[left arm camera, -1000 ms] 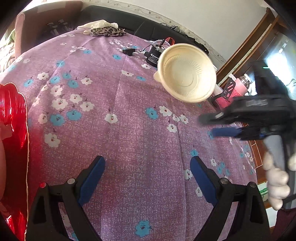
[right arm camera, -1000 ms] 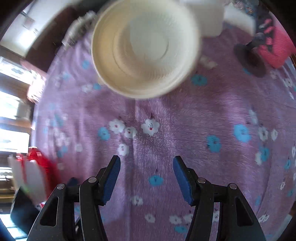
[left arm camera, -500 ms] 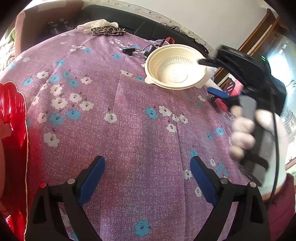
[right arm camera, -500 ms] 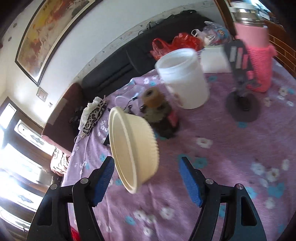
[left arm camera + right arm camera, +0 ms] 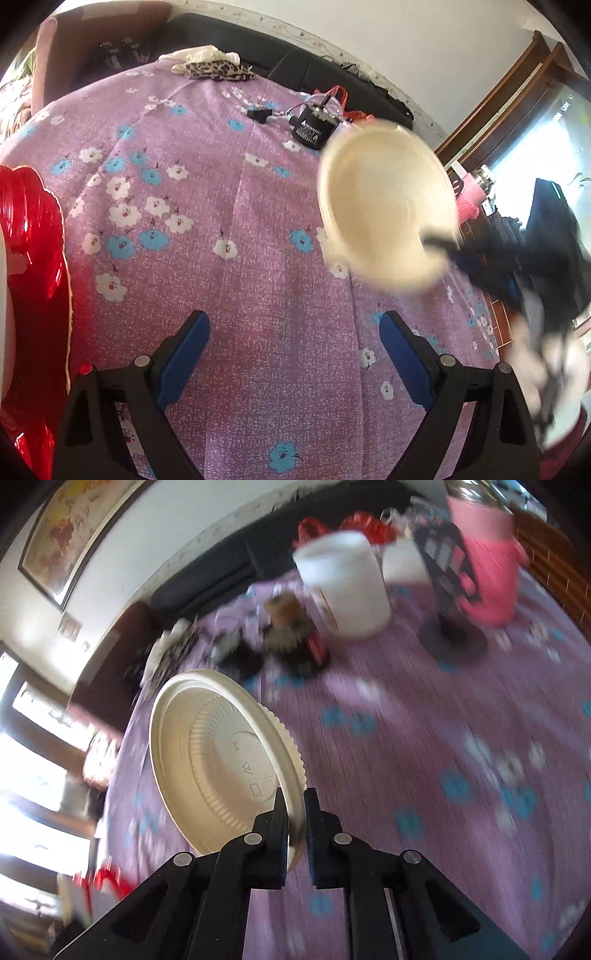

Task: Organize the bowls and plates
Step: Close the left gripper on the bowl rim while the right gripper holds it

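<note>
A cream disposable bowl (image 5: 221, 760) is pinched by its rim in my right gripper (image 5: 294, 805), which is shut on it and holds it tilted on edge above the purple flowered tablecloth (image 5: 406, 738). In the left wrist view the same bowl (image 5: 384, 214) shows blurred, lifted at the right, with the right gripper (image 5: 439, 242) at its lower right rim. My left gripper (image 5: 293, 343) is open and empty, low over the cloth (image 5: 221, 295). A shiny red plate (image 5: 33, 266) lies at the left edge.
At the far side of the table stand a white tub (image 5: 343, 587), a pink knitted bottle (image 5: 487, 565), a black phone stand (image 5: 454, 627) and a dark jar (image 5: 314, 125) with cables. A leopard-print cloth (image 5: 214, 70) lies at the back, near a dark sofa.
My right gripper has closed on the bowl's rim and lifted it off the table, tilting it and swinging it toward the near right. The left gripper has stayed still.
</note>
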A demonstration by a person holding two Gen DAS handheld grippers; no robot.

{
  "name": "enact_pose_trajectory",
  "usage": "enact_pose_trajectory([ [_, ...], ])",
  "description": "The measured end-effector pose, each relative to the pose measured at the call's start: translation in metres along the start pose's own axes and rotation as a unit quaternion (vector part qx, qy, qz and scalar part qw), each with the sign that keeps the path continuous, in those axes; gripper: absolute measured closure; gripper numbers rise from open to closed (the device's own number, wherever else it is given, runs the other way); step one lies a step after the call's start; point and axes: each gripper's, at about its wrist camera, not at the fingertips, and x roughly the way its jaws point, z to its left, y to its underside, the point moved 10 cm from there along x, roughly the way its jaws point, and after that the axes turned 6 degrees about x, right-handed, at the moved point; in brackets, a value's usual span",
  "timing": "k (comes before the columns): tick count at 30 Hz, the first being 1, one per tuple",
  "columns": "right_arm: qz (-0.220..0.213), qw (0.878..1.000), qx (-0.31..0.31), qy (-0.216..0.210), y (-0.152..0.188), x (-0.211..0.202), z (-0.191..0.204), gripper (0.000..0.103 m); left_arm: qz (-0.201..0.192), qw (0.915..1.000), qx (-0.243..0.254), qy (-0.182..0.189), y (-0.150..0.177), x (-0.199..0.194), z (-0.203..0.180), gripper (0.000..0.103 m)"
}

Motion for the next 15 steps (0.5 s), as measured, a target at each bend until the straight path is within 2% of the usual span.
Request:
enact_pose_trajectory([
  [6, 0.093, 0.995, -0.022, 0.004, 0.092, -0.035, -0.041, 0.091, -0.034, 0.9992, 0.019, -0.002, -0.008, -0.013, -0.006, 0.011],
  [7, 0.090, 0.995, -0.036, 0.010, 0.104, -0.041, -0.046, 0.091, -0.036, 0.9991, 0.023, -0.004, -0.007, -0.014, -0.007, 0.011],
  [8, 0.079, 0.996, -0.047, 0.019, 0.111, -0.046, -0.052, 0.085, -0.039, 0.9988, 0.028, -0.006, -0.006, -0.014, -0.009, 0.011],
  [10, 0.045, 0.998, -0.046, 0.017, 0.118, -0.059, -0.061, 0.062, -0.046, 0.9983, 0.035, -0.012, -0.006, -0.015, -0.011, 0.011],
  [11, 0.028, 0.999, -0.036, 0.006, 0.119, -0.065, -0.064, 0.047, -0.051, 0.9977, 0.040, -0.017, -0.007, -0.016, -0.010, 0.011],
  [13, -0.015, 1.000, -0.020, -0.013, 0.116, -0.080, -0.070, 0.044, -0.054, 0.9968, 0.048, -0.034, -0.006, -0.018, -0.008, 0.011],
  [15, -0.045, 0.999, -0.016, -0.019, 0.113, -0.090, -0.075, 0.044, -0.043, 0.9975, 0.046, -0.033, -0.002, -0.020, -0.007, 0.011],
])
